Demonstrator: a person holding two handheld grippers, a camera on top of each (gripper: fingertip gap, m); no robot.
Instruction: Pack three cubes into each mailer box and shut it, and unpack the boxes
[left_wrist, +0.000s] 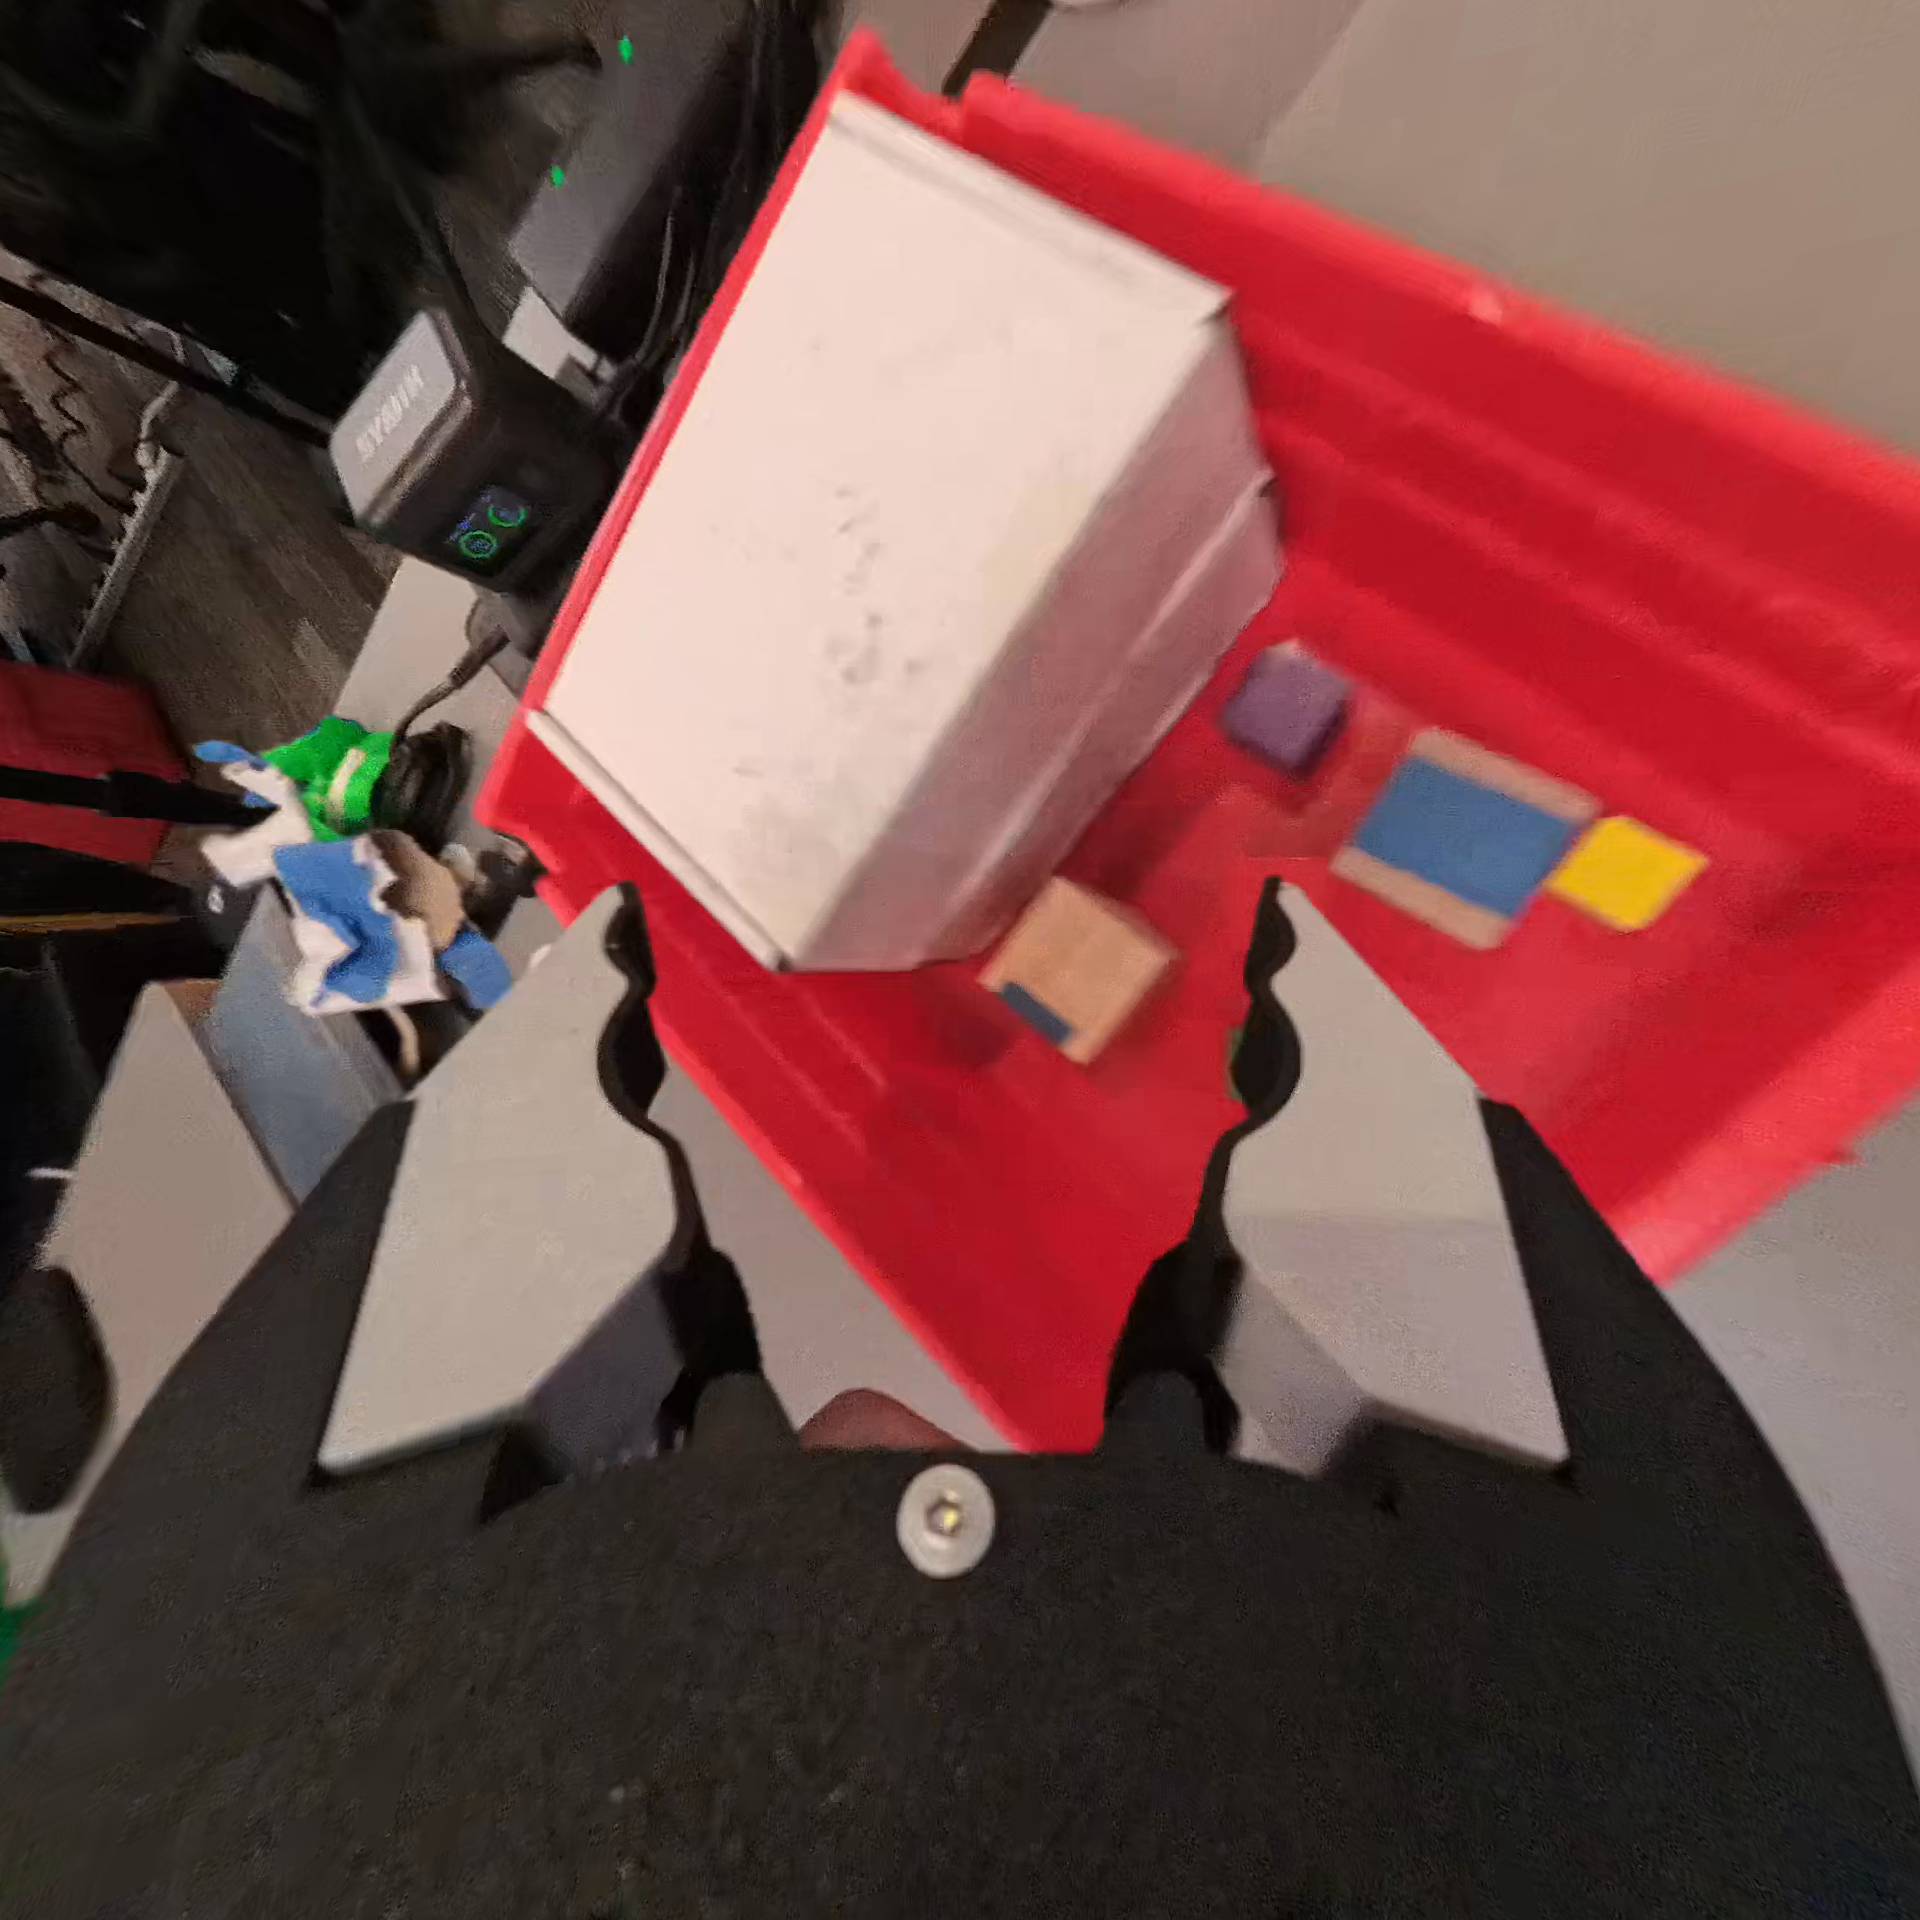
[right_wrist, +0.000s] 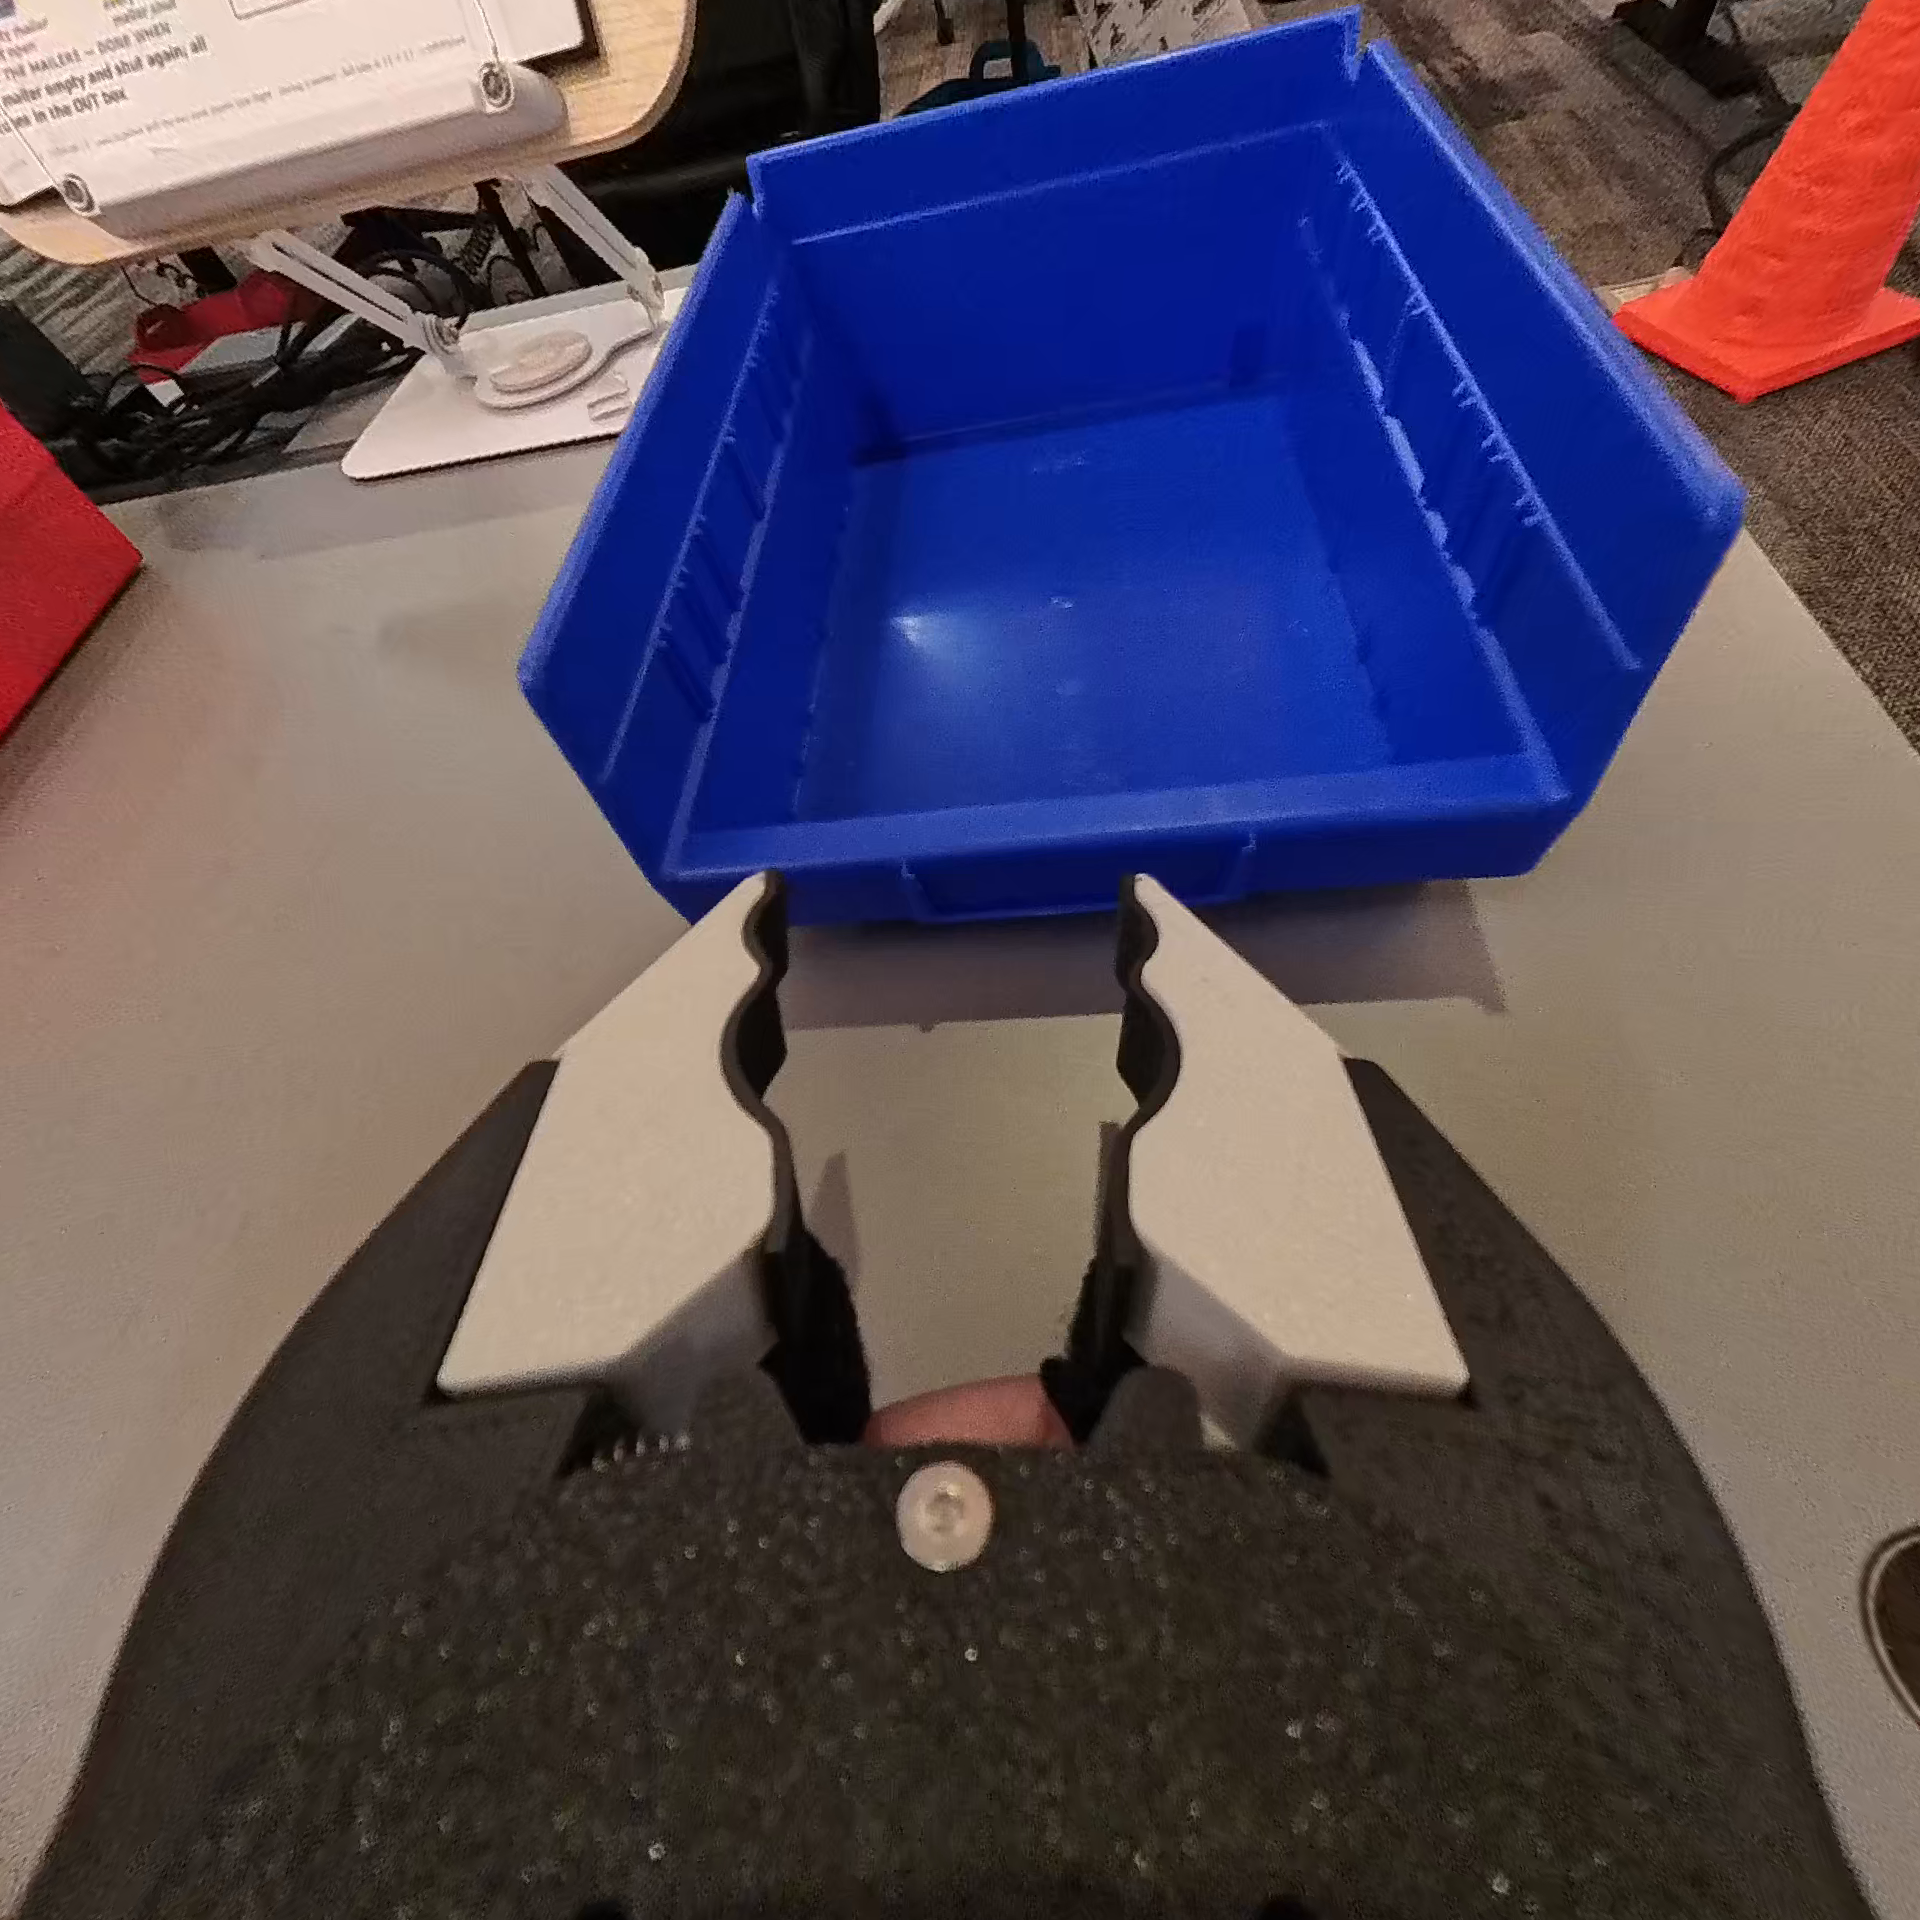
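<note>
In the left wrist view a shut white mailer box (left_wrist: 894, 540) stands in a red bin (left_wrist: 1455, 499). Beside it in the bin lie a purple cube (left_wrist: 1286, 707), a wooden cube with a blue face (left_wrist: 1465, 836), a yellow cube (left_wrist: 1626, 871) and a wooden cube (left_wrist: 1078, 966) near the box's corner. My left gripper (left_wrist: 951, 899) is open and empty, above the bin's near rim, just short of the box. In the right wrist view my right gripper (right_wrist: 951, 894) is open and empty, at the front lip of an empty blue bin (right_wrist: 1558, 800).
The bins sit on a grey table (right_wrist: 291, 831). A dark device with green lights (left_wrist: 447, 457), cables and crumpled blue-and-white paper (left_wrist: 343, 914) lie left of the red bin. A white stand with papers (right_wrist: 499, 384) and an orange cone (right_wrist: 1818, 208) lie beyond the blue bin. The red bin's corner (right_wrist: 52, 561) shows at the left. Some 60 centimetres of space lies between my two pairs of fingers. To reach the wooden cube (left_wrist: 1078, 966) in a straight line is about 8 centimetres for my left fingers, about 60 centimetres for my right.
</note>
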